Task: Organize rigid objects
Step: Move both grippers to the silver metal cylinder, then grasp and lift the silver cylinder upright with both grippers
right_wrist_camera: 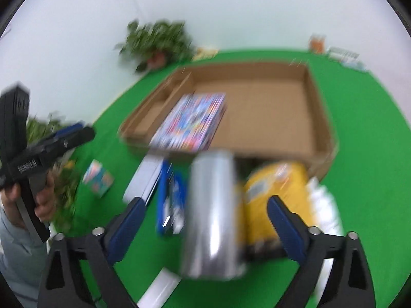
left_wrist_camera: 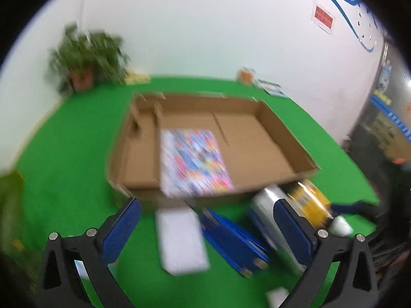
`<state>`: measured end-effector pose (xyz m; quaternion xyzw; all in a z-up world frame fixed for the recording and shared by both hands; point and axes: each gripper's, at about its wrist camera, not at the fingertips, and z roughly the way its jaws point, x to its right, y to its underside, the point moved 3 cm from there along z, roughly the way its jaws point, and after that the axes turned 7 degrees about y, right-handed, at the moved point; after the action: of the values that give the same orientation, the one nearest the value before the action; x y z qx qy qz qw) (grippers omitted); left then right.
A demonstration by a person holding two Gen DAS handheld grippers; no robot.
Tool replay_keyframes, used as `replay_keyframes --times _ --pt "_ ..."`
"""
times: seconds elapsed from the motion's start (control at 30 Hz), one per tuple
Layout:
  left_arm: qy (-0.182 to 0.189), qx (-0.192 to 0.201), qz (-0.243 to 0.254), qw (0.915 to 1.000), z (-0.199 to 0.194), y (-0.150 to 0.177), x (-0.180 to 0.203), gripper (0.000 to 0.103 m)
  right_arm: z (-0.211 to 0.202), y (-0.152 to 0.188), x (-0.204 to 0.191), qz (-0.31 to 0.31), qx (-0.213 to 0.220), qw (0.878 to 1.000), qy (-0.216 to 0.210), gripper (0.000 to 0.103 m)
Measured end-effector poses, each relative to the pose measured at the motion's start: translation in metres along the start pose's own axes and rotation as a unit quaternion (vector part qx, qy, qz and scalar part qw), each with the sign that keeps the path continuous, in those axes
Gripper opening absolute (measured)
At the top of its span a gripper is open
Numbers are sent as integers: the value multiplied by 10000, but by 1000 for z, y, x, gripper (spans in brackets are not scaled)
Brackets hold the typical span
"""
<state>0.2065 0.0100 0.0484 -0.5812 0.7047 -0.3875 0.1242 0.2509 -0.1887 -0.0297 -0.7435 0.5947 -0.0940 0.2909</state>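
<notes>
Right gripper (right_wrist_camera: 205, 213), jaws apart and empty, above silver cylinder (right_wrist_camera: 213, 215): likely rigid, slick; grip across its mid-body.

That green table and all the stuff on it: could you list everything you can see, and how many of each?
Table: one, green top, against a white wall.
Cardboard box: one, brown, open, mid-table.
Colourful book: one, multicoloured, flat inside the box.
White box: one, in front of the cardboard box.
Blue box: one, right of the white box.
Silver can: one, lying down, right of the blue box.
Yellow pack: one, right of the can.
Small carton: one, multicoloured, left of the white box.
Potted plant: one, green, far left corner.
Left gripper: jaws open, empty.
Right gripper: jaws open, around the can without touching it.
</notes>
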Motion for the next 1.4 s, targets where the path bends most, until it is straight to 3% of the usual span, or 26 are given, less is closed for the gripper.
replay_keyframes --times 0.03,0.13,0.17,0.23,0.47,0.67,0.7,0.8,0.87,0.93,1.03,1.1,1.23,1.4 --pt "210 -88 -144 9996 2 9 5 102 8 9 -2 32 -158 9999 -43 76" --pt "736 -484 -499 9949 18 30 13 102 21 26 -2 12 -299 9983 504 74" --pt "821 -580 -586 9932 23 35 15 102 24 29 3 124 -355 9975 606 66" --pt "1047 -771 -759 9886 32 43 20 102 23 38 7 259 -344 9973 598 66" --pt "2093 -1298 -1017 9638 51 66 52 102 -2 75 -15 -291 -314 9925 1142 65" --pt "2357 -1771 -982 9505 77 84 81 101 -26 110 -31 -684 -358 9846 1571 66" --pt "2340 -1836 -997 9495 79 85 81 101 -28 113 -35 -718 -374 9863 1437 66" --pt "2291 -1938 -1078 9478 82 96 82 101 -44 114 -37 -333 -322 9981 407 68" --pt "2273 -1958 -1140 9471 84 96 81 101 -53 108 -25 61 -206 9997 144 78" --pt "2255 -1986 -1139 9469 87 97 79 101 -53 103 -3 542 -254 9982 -5 78" --pt "2120 -2146 -1155 9464 99 98 75 100 -34 101 24 1153 -663 9911 -93 76" --pt "2136 -2300 -1196 9419 108 99 75 91 -23 103 23 1169 -825 9894 -247 74" --pt "2227 -2462 -1356 9335 116 105 71 88 -7 105 6 997 -1004 9889 -449 76" --pt "2339 -2467 -1479 9287 117 108 66 85 -2 107 -6 769 -1001 9915 -320 81"
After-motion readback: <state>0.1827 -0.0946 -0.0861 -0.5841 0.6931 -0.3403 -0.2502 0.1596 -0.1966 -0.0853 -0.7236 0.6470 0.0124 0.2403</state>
